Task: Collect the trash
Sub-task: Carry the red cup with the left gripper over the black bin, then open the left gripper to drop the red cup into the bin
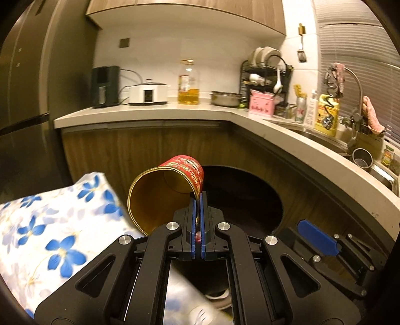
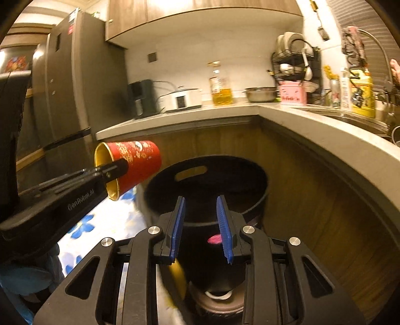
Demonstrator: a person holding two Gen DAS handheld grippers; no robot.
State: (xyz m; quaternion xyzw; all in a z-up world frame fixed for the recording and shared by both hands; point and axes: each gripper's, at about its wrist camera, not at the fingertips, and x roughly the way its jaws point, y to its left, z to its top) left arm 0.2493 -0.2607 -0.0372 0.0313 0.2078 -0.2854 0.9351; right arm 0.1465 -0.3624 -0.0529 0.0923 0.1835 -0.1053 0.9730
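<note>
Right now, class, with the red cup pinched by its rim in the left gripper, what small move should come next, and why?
Probably carry the left gripper a little further toward the black bin before letting go. The red cup lies tilted, clamped by its rim, and in the right wrist view it hangs just left of the bin's open mouth, not yet over it.

Small kitchen, warm yellowish light. L-shaped pale countertop [image 1: 155, 113] w/ wood-grain cabinet fronts [image 1: 140, 150] below; wood wall cabinets [image 1: 187, 12] above. White tiled wall [image 1: 155, 50] behind counter. Tall dark grey fridge [image 2: 65, 87] at left end. Window blinds [image 1: 357, 45] on right side, above sink [image 1: 322, 136] w/ arched faucet [image 1: 356, 80]. On counter: dark appliance [image 1: 105, 86], white cooker [image 1: 148, 93], oil bottle [image 1: 188, 83], steel bowl [image 1: 226, 98], black dish rack [image 1: 265, 72]. Floral blue-white cloth [image 1: 50, 225] lower left.
</note>
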